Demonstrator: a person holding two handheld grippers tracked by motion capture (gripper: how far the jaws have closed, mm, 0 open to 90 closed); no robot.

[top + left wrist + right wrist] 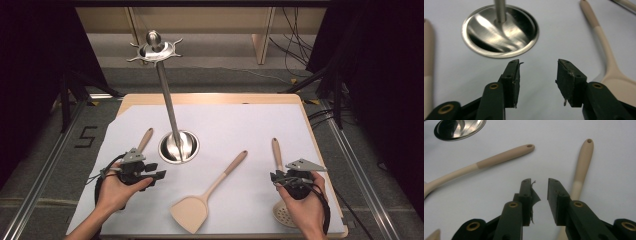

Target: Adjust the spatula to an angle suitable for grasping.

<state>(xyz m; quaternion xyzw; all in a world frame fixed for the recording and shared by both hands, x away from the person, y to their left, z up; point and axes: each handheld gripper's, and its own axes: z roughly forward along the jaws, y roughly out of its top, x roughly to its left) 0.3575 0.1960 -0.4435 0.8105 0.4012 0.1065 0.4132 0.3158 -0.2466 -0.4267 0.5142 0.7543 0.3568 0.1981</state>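
Desk point(260, 115) under a white sheet, with a steel utensil stand point(178, 146) planted mid-left: round base on the sheet, pole rising to a hooked crown. Three beige utensils lie flat around it. Spatula point(207, 197) in the centre, blade toward the person, handle running up and to the right. Skimmer point(276, 152) on the right, handle pointing away from the person, perforated head near the desk's front edge, partly under the right hand. A third utensil's handle point(145, 140) pokes out past the left hand, just left of the stand's base. Right claw point(281, 178) hovers directly over the skimmer's shaft; in the right gripper view the handle point(582, 167) runs straight ahead, its long axis nearly in line with the claw point(541, 182) but offset to the outer side of the right jaw, not between the jaws. Jaws parted, nothing pinched. Left claw point(156, 175) spread too, empty, aimed at bare sheet between stand base point(500, 31) and spatula point(609, 62). Judgement: the skimmer is the right hand's nearest pick; a small sideways shift should straddle the shaft before closing.
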